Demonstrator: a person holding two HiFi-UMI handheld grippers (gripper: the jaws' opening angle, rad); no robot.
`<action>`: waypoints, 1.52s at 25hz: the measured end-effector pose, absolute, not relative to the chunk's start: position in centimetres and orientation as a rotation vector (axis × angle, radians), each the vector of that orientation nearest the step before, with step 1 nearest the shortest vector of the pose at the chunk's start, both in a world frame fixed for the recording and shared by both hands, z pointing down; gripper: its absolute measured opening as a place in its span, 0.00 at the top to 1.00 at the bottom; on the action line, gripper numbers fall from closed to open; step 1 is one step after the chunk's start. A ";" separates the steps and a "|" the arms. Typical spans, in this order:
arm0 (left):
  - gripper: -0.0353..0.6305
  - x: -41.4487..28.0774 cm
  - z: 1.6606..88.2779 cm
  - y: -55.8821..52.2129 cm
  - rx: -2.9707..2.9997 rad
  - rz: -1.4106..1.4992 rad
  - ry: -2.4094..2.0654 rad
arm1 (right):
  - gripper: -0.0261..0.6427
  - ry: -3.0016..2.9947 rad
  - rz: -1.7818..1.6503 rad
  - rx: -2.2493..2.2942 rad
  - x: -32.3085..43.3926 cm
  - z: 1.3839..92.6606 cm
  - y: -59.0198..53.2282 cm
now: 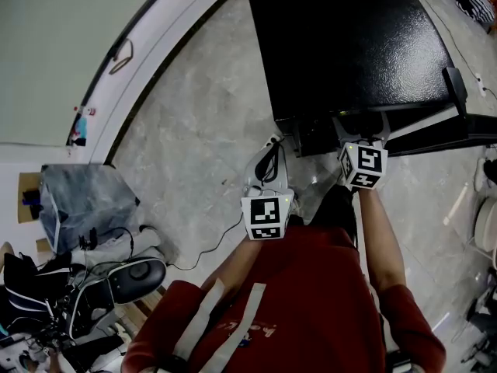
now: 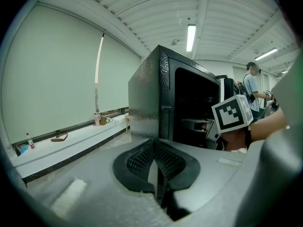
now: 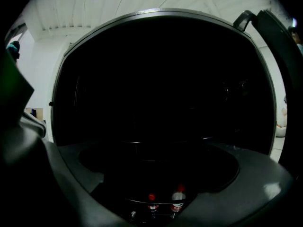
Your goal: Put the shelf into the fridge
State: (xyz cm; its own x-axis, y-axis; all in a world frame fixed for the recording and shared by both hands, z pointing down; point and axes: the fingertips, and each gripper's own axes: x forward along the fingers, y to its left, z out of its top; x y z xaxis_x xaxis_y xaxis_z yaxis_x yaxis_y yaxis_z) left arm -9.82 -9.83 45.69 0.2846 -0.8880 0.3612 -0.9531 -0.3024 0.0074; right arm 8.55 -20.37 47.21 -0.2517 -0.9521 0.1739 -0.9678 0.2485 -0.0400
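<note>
Right gripper view, fridge [image 3: 161, 79], bottles [image 3: 178, 200], labels unreadable

The fridge [image 1: 349, 37] is a big black box with its front open. The right claw [image 3: 158, 174] points into the dark hole, jaws apart. Two bottles [image 3: 178, 197] with red caps stand low inside; above them it is too dark to tell. The fridge door [image 1: 458, 134] sticks out and blocks the right side. The left claw [image 2: 154, 162], jaws together, faces the fridge's hard corner, and the right claw sits between it and the hole. Left of the fridge the floor [image 1: 194, 130] is open up to a white ledge [image 1: 155, 53]. A cable [image 1: 206, 249], a wrapped box [image 1: 85, 200] and a chair [image 1: 128, 274] crowd the floor back left.
</note>
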 end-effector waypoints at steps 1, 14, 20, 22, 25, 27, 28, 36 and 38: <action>0.95 -9.9 45.7 -9.9 2.326 0.430 -1.708 | 0.21 -2.393 0.211 1.844 8.5 47.2 -20.6; 0.95 -10.5 45.7 -10.5 2.301 0.440 -1.737 | 0.19 -2.415 0.220 1.855 8.1 47.2 -23.4; 0.95 -10.4 45.9 -10.7 2.298 0.444 -1.733 | 0.17 -2.442 0.271 1.827 8.2 47.5 -23.7; 0.95 -10.4 45.9 -10.7 2.301 0.443 -1.731 | 0.17 -2.443 0.277 1.826 8.1 47.5 -23.7; 0.95 -10.4 45.9 -10.6 2.301 0.443 -1.728 | 0.17 -2.440 0.280 1.829 8.0 47.5 -23.7; 0.95 -10.4 46.0 -10.5 2.302 0.446 -1.728 | 0.17 -2.435 0.280 1.833 8.0 47.6 -23.7; 0.95 -10.4 46.1 -10.4 2.303 0.445 -1.728 | 0.17 -2.429 0.279 1.838 8.1 47.7 -23.7; 0.95 -10.7 45.7 -9.1 2.325 0.424 -1.699 | 0.17 -2.410 0.280 1.821 7.1 47.9 -21.1; 0.95 -10.9 45.7 -8.7 2.335 0.416 -1.687 | 0.17 -2.396 0.283 1.819 6.9 48.2 -19.8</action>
